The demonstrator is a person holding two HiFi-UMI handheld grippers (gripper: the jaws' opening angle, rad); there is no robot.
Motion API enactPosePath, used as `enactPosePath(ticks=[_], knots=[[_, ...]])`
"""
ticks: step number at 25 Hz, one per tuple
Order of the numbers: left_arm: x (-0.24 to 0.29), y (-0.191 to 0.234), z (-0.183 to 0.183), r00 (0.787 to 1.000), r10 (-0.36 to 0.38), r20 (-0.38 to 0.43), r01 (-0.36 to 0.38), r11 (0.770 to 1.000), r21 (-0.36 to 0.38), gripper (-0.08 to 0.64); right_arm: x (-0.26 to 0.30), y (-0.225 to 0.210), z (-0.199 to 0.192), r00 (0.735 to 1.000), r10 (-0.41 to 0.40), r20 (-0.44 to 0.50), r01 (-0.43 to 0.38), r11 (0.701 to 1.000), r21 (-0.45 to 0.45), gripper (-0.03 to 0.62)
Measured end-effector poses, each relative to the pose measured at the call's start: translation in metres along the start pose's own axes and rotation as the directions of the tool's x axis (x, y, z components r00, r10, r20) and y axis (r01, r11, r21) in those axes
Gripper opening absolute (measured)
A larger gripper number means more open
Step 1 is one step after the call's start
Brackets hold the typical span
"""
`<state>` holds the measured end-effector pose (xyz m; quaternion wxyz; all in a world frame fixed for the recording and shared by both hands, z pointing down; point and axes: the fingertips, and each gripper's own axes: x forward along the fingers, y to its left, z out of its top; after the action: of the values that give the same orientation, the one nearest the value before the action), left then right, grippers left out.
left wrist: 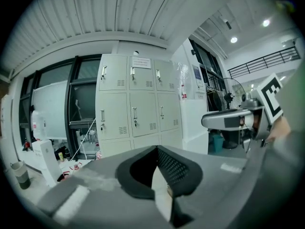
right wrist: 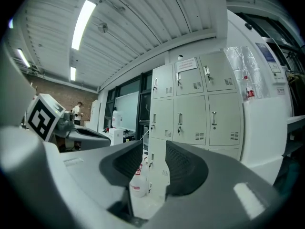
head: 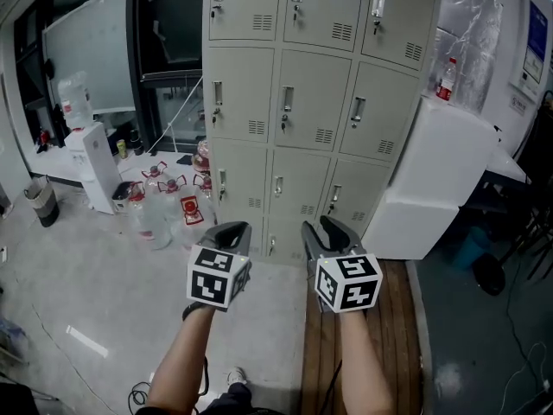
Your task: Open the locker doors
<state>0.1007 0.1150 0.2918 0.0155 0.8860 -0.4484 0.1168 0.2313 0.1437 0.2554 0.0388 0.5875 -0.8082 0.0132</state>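
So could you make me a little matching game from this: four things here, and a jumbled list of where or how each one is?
1 left gripper
2 right gripper
3 locker doors
4 red-capped bottle

A on the white box
B jaws apart, nothing between
C all closed
D jaws together

Pairs: 1-D, 2-B, 3-C, 4-A

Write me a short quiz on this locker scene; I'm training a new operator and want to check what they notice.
1. True or false: one door of the lockers stands open.
2. The right tongs are: A) apart and empty, B) clamped on a handle, C) pressed together.
3. What stands on top of the white cabinet beside the lockers?
Key: 1 false, every visible door is shut; 2 A; 3 a bottle with a red label.
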Motion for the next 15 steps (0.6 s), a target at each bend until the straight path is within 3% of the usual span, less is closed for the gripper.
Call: enactPosePath(ticks=[15], knots=[[0.081, 0.106, 0.027, 0.998, -0.064, 0.018, 0.064, 0.998, 0.012, 0.005, 0.123, -0.007, 0.026, 0.998, -0.07, -0.009, 0.07, 0.998, 0.002, 0.264]])
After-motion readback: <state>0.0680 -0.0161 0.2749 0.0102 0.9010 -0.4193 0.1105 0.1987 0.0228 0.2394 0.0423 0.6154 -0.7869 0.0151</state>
